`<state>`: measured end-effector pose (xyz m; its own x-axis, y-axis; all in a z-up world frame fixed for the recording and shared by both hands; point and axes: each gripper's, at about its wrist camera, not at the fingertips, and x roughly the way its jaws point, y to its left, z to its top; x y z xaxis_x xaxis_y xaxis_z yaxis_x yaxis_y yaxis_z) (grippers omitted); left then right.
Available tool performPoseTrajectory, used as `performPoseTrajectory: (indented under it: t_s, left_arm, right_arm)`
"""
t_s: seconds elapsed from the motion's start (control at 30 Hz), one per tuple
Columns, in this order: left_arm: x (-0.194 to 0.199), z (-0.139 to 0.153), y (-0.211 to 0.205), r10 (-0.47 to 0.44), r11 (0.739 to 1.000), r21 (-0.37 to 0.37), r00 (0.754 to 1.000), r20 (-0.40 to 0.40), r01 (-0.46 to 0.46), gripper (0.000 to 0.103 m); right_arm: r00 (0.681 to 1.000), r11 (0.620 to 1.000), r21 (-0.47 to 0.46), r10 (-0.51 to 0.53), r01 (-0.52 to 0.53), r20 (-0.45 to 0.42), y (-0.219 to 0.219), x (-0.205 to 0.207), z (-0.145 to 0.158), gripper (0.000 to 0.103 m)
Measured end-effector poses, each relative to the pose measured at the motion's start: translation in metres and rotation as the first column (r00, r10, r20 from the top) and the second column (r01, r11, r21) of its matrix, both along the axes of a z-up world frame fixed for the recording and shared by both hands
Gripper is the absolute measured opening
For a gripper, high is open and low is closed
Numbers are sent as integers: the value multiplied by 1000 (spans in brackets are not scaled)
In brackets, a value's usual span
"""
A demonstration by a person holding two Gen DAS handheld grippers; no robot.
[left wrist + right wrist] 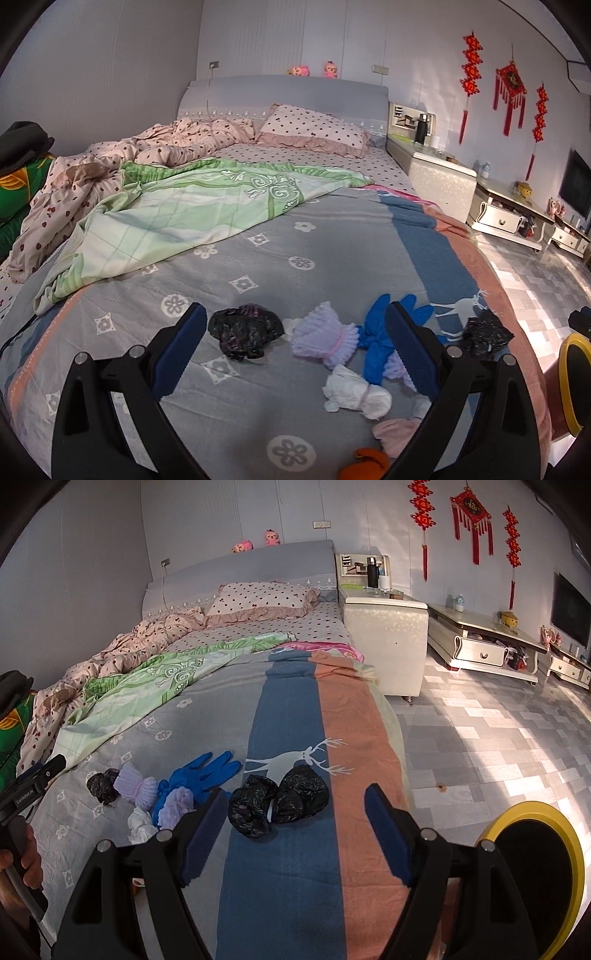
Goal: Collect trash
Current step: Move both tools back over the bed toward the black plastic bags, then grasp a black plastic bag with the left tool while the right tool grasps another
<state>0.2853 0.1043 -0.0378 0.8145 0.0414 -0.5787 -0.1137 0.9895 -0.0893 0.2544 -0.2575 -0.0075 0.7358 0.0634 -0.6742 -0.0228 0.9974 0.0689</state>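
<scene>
Trash lies on the bed's grey, blue and orange cover (295,258). In the left wrist view a crumpled black bag (243,332) lies just beyond my open, empty left gripper (295,325), with a purple foam net (325,339), blue gloves (376,343), a white wad (354,395), a pink wad (395,435) and an orange piece (365,465) to the right. A second black bag (484,334) lies far right. In the right wrist view that larger black bag (280,799) sits just ahead of my open, empty right gripper (295,801). The gloves (199,775) and foam nets (136,786) lie left.
A yellow-rimmed black bin (532,867) stands on the tiled floor at the bed's right side. A green quilt (192,214) and pink bedding (147,147) cover the far bed. A white nightstand (384,635) and a TV cabinet (487,646) line the right wall.
</scene>
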Motion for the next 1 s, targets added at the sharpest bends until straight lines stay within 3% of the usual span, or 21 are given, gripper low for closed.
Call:
performPoseTrajectory:
  t_s: [0.43,0.77,1.0]
  left_arm:
    - [36,-63,67,125,992,-6,987,-103,-127,93]
    - [71,-96,82,154,987,-24,975,-160,-159,92]
    - [90,-120,73,115,991,-49,971,-210,-128,91]
  right_arm:
    - [996,995,-87,39,-46,-78,39,62,-64,73]
    - [993,989,-135,52,-66,-107,48,84,-93,73]
    - [989,987,-139,61,-80,-136,51,99,-112,73]
